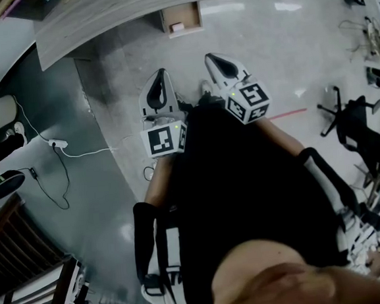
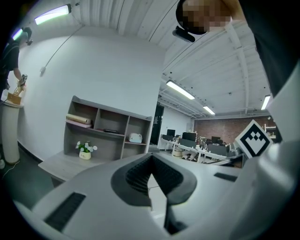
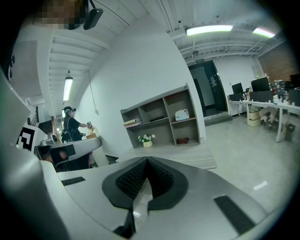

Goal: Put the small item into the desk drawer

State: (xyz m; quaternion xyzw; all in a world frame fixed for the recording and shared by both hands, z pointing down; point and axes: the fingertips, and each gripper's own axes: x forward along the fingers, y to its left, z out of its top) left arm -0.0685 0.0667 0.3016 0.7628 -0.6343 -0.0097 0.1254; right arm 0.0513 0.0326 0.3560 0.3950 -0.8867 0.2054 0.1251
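— Where is the small item?
— A small white thing (image 1: 177, 27) lies in the open drawer (image 1: 196, 15), far off under the desk (image 1: 99, 20); my left gripper (image 1: 161, 74) and right gripper (image 1: 211, 59) are both closed, empty.
— So?
— I judge it best to step closer, jaws level; push the drawer squarely.

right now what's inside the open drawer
One small white item lies in the drawer, near its outer end; the rest that shows is bare. Any part under the desk is hidden.

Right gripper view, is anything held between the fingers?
No, the right gripper is shut, its fingers meeting at the tips with nothing between them.
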